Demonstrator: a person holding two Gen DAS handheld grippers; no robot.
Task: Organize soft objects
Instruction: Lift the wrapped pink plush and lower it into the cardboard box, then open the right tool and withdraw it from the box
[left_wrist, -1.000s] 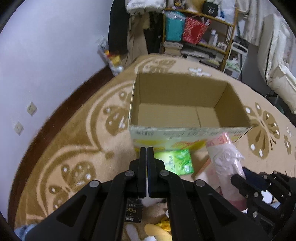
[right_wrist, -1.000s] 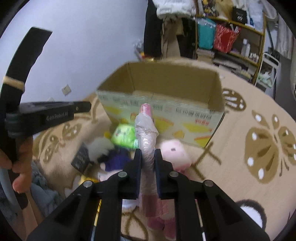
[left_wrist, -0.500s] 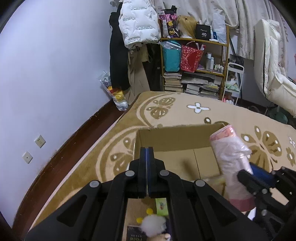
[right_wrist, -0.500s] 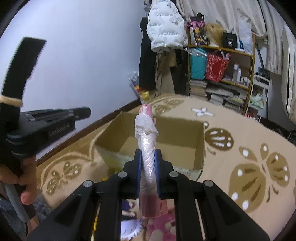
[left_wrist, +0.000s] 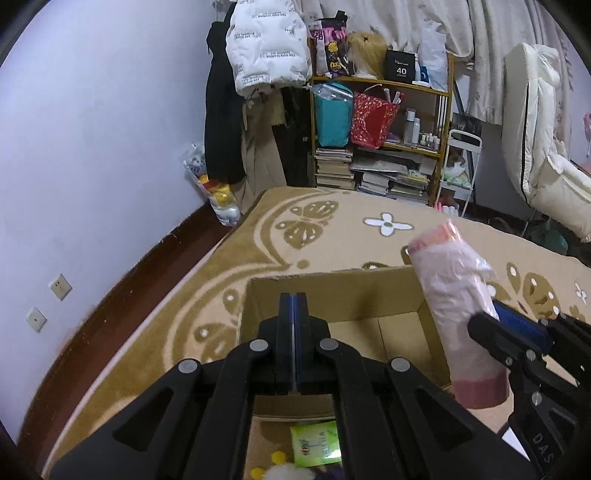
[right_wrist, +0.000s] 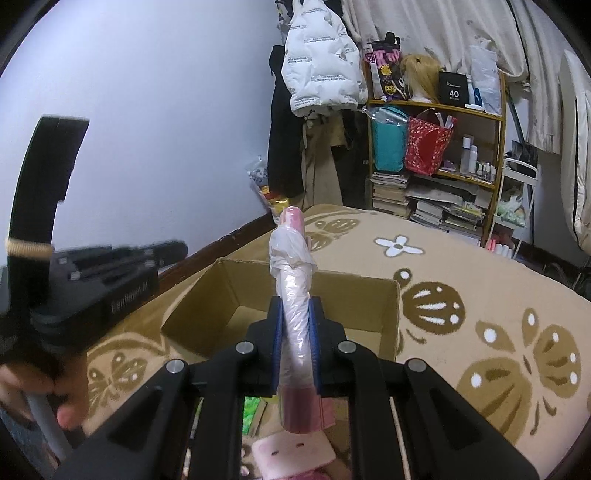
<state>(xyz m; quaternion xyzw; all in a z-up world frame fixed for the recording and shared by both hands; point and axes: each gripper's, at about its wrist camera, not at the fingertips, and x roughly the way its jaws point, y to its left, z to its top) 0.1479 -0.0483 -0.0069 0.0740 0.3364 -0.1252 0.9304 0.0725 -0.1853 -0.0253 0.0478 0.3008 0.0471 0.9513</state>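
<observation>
right gripper (right_wrist: 295, 325) clamps pink plastic-wrapped roll (right_wrist: 293, 295) mid-length, upright, above open cardboard box (right_wrist: 388, 314) | left gripper (left_wrist: 292, 325) pressed closed, holding nothing | roll: crinkly film, cylindrical | box: corrugated, on patterned pile rug (right_wrist: 480, 295)

Left tongs (left_wrist: 292, 321) pressed together, empty — right tongs (right_wrist: 295, 325) clamped tight

We see crinkly glossy plastic film wrapping the pink roll (right_wrist: 293, 306), matt brown cardboard on the box (right_wrist: 221, 295), and fuzzy pile on the carpet (left_wrist: 332, 236)
</observation>
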